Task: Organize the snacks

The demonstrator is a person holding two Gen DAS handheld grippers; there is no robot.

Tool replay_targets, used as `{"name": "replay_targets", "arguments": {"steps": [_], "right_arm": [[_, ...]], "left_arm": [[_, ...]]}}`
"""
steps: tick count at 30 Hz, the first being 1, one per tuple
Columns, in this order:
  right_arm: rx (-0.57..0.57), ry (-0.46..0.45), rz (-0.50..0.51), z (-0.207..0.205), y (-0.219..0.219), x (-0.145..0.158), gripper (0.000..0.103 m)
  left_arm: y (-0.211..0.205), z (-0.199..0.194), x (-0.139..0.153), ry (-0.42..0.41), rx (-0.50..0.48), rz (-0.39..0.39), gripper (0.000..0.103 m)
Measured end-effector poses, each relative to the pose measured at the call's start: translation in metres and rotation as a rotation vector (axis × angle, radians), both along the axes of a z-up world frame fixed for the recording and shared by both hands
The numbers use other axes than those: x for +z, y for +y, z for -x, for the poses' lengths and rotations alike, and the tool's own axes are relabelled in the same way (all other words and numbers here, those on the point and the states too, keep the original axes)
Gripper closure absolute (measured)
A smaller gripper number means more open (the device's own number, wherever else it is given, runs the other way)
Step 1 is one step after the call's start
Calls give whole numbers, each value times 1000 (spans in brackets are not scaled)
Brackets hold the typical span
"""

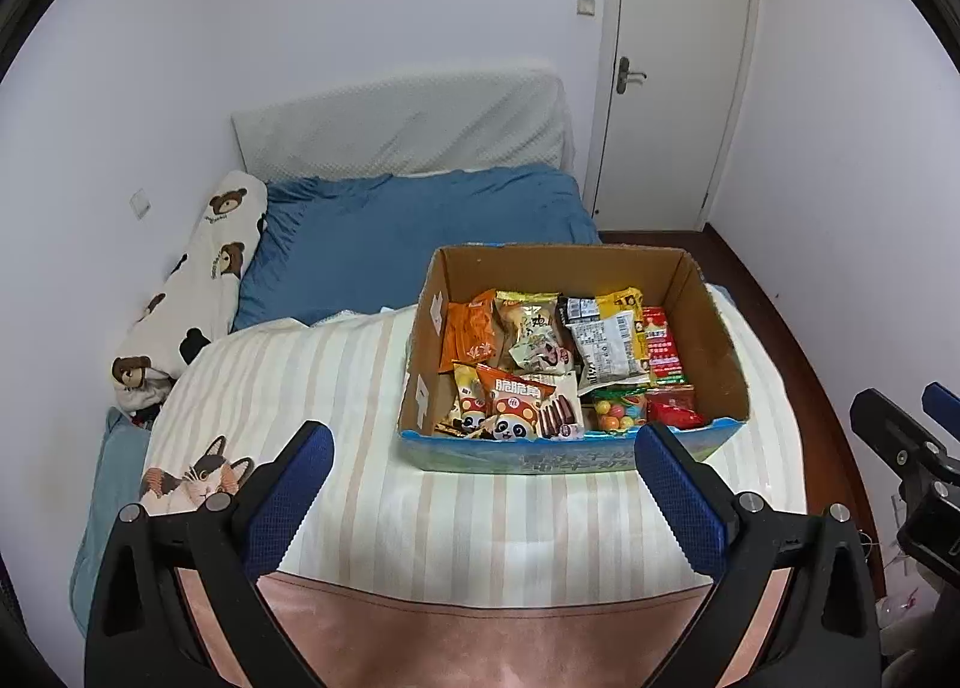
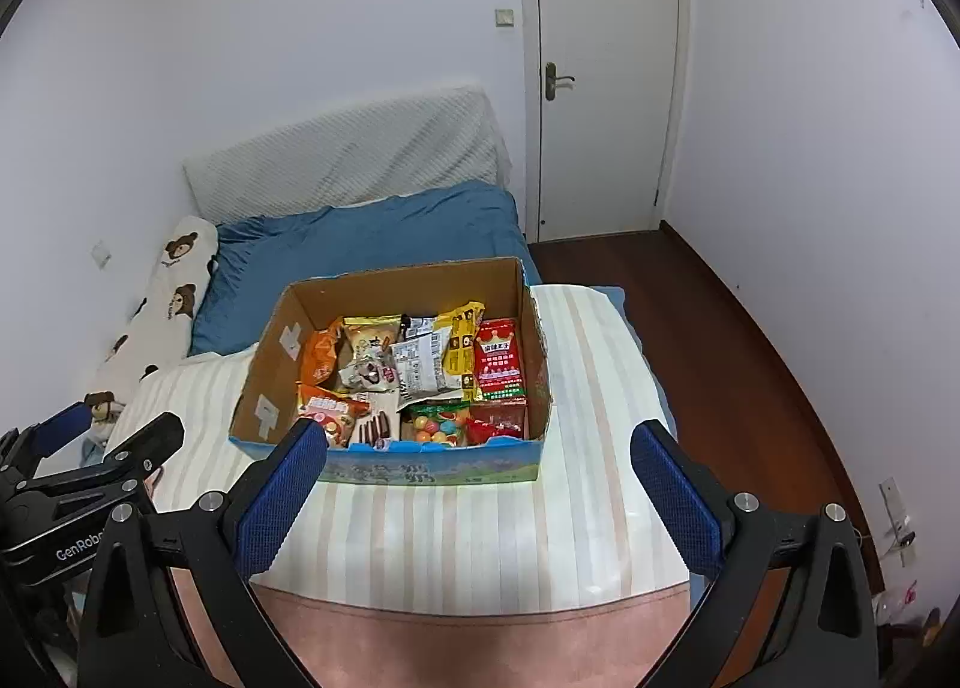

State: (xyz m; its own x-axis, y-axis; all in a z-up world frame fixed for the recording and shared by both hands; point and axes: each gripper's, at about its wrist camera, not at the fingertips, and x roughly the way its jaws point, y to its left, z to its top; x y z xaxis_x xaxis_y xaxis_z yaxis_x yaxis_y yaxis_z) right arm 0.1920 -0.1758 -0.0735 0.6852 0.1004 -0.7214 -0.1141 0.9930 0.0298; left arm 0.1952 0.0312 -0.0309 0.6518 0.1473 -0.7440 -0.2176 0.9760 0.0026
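So there's a cardboard box [image 1: 573,352] sitting on a striped cream blanket [image 1: 360,388] at the foot of a bed, and it's packed with snack packets. From the left wrist view the box is up around 1 o'clock from the left gripper [image 1: 483,493], which hangs over the blanket with its blue-padded jaws spread wide and nothing between them. The right gripper [image 2: 480,493] is the same deal: jaws wide apart, holding nothing, with the box at about 11 o'clock ahead of it, its near edge just past the fingertips. Inside the box you can see an orange packet [image 1: 471,331] at the far left, a red packet with a crown on it [image 2: 498,358] along the right wall, a bag of colourful round candies [image 2: 438,427] near the front, and a panda-print packet [image 1: 510,409] at the front left. Everything is jumbled and overlapping. In the right wrist view the other gripper pokes in at 9 o'clock, well apart from the box. Further back there's a blue duvet [image 1: 420,226], a long bear-print pillow [image 1: 198,280] along the wall at 10 o'clock, and a white door [image 2: 606,70] at 1 o'clock.
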Motion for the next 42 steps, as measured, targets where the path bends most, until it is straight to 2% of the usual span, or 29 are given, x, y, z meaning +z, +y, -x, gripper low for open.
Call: {"name": "replay_targets", "arguments": {"steps": [20,25,42], "right_arm": [[-28,143,41,-67,7,-64,0],[-31,156,39,-72,6,-67,0],[-30,154,29,-68,7,-63,0]], "left_arm": [[5,-67,-46,153,-33,47,0],[5,-75,-52,171,-39,58,0],[8,-74,-53,157,-34,49,0]]}}
